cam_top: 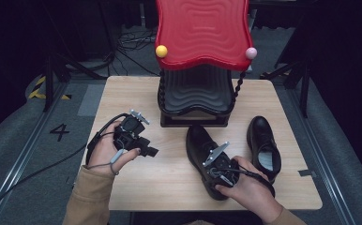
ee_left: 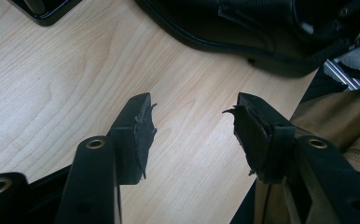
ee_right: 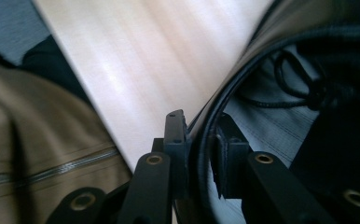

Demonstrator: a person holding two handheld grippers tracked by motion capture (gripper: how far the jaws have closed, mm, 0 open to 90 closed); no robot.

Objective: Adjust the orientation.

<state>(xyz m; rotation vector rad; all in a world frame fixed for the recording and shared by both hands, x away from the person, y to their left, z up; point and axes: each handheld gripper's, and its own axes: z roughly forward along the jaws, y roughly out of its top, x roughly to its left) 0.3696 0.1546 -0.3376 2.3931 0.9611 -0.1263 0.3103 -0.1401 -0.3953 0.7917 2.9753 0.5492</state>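
While the left gripper (cam_top: 137,136) sits idle over bare desk (cam_top: 137,93) at roughly 9 o'clock of the scene, the right gripper (cam_top: 219,166) is on the near shoe (cam_top: 200,147) at about 5 o'clock. In the right gripper view, the right gripper's fingers (ee_right: 174,140) straddle the shoe's collar rim — one finger outside the rim, the other inside the opening, with the grey lining (ee_right: 266,126) and a black lace (ee_right: 299,79) past it. The pads look close against the rim on both sides; whether they actually press it cannot be told from that view.

In the left gripper view, the left gripper (ee_left: 192,126) has its fingers spread with nothing between them — just wood grain. The near shoe's sole edge (ee_left: 243,51) crosses that view at 1 o'clock, well apart from the fingertips. A tan sleeve (ee_left: 341,121) shows at 3 o'clock.

The near shoe lies on the desk just in front of the black-and-red stand (cam_top: 195,56), toe toward the stand, heel toward the person. The second shoe (cam_top: 263,145) stands at 3 o'clock of the first, near but apart, opening up. The stand occupies 12 o'clock, with a yellow ball (cam_top: 161,51) and a pink ball (cam_top: 250,53) at the corners of its red top.
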